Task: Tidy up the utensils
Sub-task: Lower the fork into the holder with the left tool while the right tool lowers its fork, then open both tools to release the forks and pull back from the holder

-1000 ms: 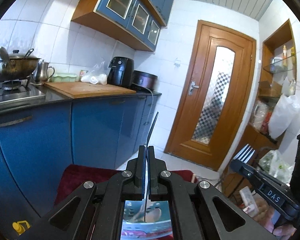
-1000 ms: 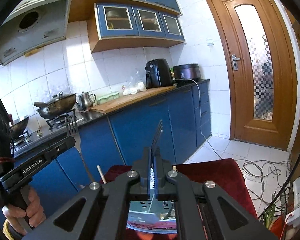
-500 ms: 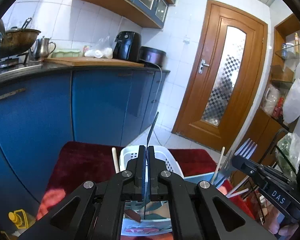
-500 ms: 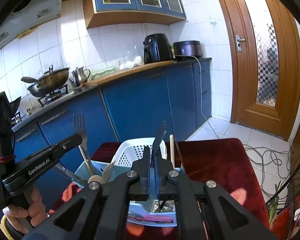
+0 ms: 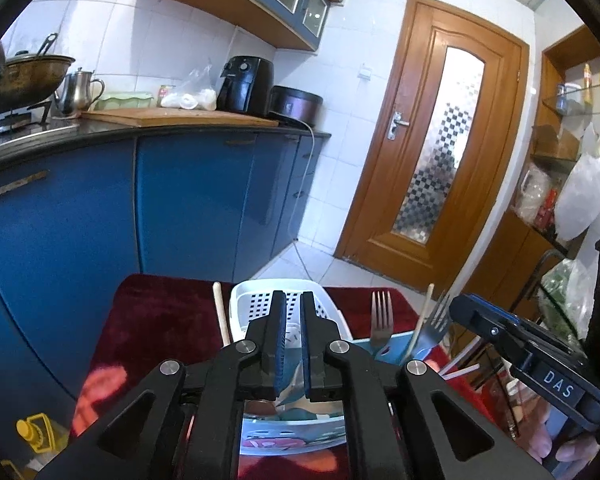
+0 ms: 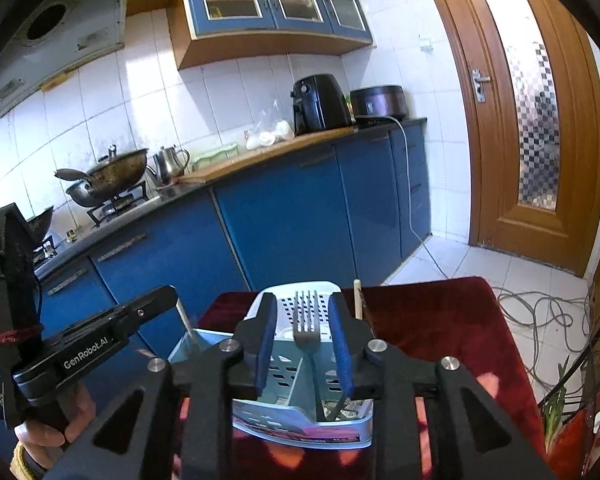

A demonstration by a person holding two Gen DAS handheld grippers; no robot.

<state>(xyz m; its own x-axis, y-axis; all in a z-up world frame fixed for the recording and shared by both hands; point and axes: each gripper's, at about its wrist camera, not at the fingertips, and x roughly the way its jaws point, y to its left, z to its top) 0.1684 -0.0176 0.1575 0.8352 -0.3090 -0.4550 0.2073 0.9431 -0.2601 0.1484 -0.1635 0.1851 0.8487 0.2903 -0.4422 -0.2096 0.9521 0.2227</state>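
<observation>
My left gripper (image 5: pixel 293 300) – pads a narrow slit apart, nothing between them. They've just been opening. It hangs right over the white perforated basket (image 5: pixel 260 300), which sits on the dark red cloth (image 5: pixel 156 320). Seen from the right cam, the left gripper (image 6: pixel 172 298) pokes in from the left w/ my hand (image 6: pixel 56 420) under it, its tip at the light blue holder (image 6: pixel 284 364); can't tell from that angle if it touches.

My right gripper (image 6: pixel 306 312) – jaws clearly apart, also just been opening. A metal fork (image 6: pixel 308 320) stands upright between the pads, tines up, touching neither pad; its handle drops into the light blue holder, so it's free of my grip. In the left cam the right gripper's tip (image 5: pixel 460 308) sits at the holder's right side, next to a 2nd fork view: one fork (image 5: pixel 381 318) upright & tines up, another fork (image 5: pixel 436 326) leaning just beside the black tip. Can't tell which of the two is the one I had.

Also in the holder: a wooden stick (image 5: pixel 222 316) to the left of the basket, a thinner chopstick (image 5: pixel 422 320) on the right – both tilted, ends up.
</observation>
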